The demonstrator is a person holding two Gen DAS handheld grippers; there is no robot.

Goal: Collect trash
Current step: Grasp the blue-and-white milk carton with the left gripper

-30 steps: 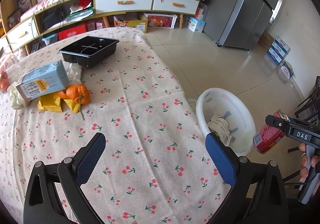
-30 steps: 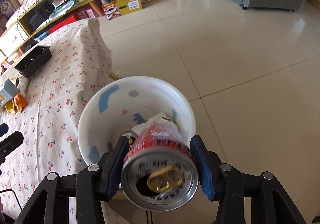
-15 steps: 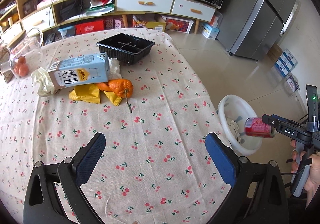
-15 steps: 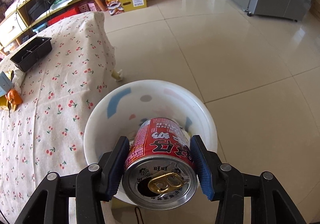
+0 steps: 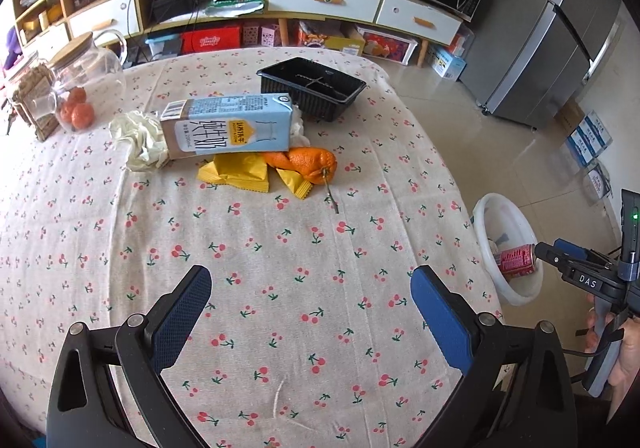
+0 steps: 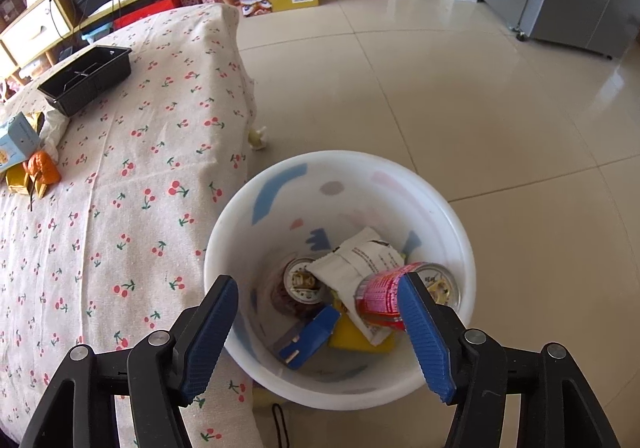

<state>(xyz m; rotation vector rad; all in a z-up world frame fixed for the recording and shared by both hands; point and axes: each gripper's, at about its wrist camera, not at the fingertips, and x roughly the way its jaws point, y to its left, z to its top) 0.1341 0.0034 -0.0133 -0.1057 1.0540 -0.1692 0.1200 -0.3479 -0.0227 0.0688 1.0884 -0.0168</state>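
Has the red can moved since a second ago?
Yes. The red can has left the opening right gripper and is dropping into the white bin; earlier it sat clamped between the pads above the rim.

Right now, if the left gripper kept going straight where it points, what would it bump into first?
Probably the cherry-print tablecloth on the table. The open left gripper tilts down at a bare patch of it. The blue milk carton and orange peel lie farther ahead, though depth is hard to judge.
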